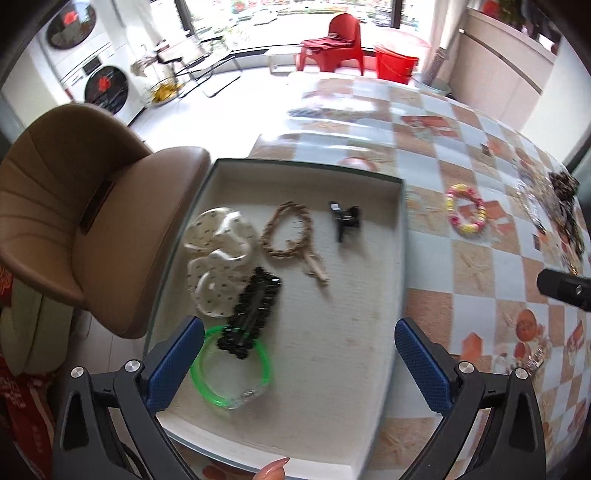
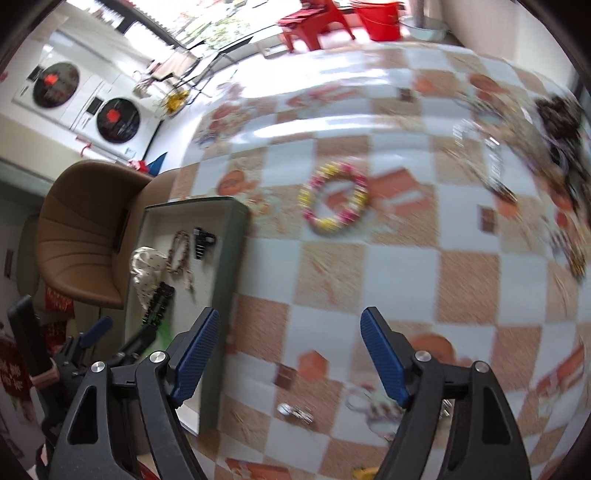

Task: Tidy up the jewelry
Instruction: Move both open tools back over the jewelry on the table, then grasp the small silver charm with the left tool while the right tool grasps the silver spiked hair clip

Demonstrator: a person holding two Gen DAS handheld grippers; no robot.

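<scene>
Strong daylight from the window (image 1: 295, 14) behind the red chair (image 1: 338, 44), blown out to near white. Broad glare streaks on the glossy tablecloth (image 2: 388, 280) just below that window. Marked motion blur across the right wrist view, heaviest at its right edge; milder blur in the left wrist view. Fisheye bending and dark vignetting at all corners. Soft, faint shadows only.

A brown chair (image 1: 92, 221) stands beside the checkered tablecloth (image 2: 369, 277); red chair (image 1: 340, 40) near the window.
</scene>
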